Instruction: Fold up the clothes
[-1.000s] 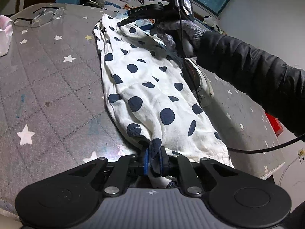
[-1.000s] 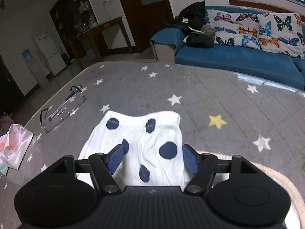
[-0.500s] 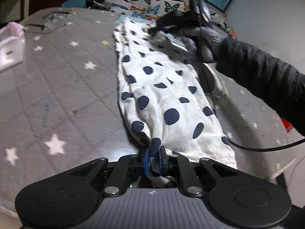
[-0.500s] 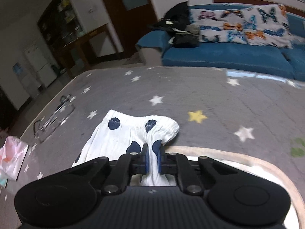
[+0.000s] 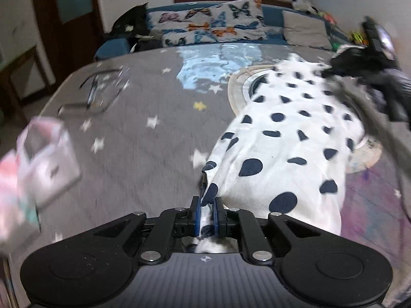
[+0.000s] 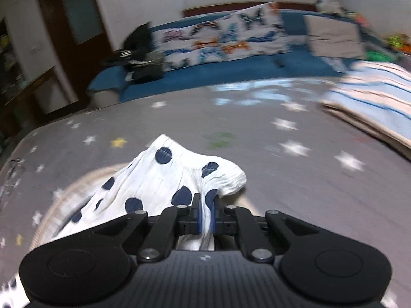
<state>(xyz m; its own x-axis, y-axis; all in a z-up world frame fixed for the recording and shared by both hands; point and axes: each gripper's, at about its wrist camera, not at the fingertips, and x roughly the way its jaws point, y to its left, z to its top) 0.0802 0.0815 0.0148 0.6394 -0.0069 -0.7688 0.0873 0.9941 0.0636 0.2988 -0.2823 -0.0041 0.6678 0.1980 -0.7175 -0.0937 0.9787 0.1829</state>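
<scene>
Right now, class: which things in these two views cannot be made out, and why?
- Pink item, left wrist view: motion-blurred, cut by the left edge.
- Striped fabric, right wrist view: blurred, cut by the right edge.
- Polka-dot garment type: bunched, near end hidden behind left hand-held gripper.

The polka-dot garment (image 5: 290, 138) is thin, soft white cloth with a fine crinkled weave and matt navy spots, puckered where the left claw (image 5: 205, 214) at the bottom centre of its frame pinches it between smooth blue pads (image 5: 196, 213); the right claw (image 6: 204, 217) has the same matt black plastic links with small shiny metal rivets and a ribbed grey housing. The worktop (image 5: 143, 138) wears a matt grey quilted fabric printed with stars, with a glossy patch in the upper middle of the left frame. At the right edge of the right frame lies a striped folded cloth (image 6: 372, 102), soft and matt.
</scene>
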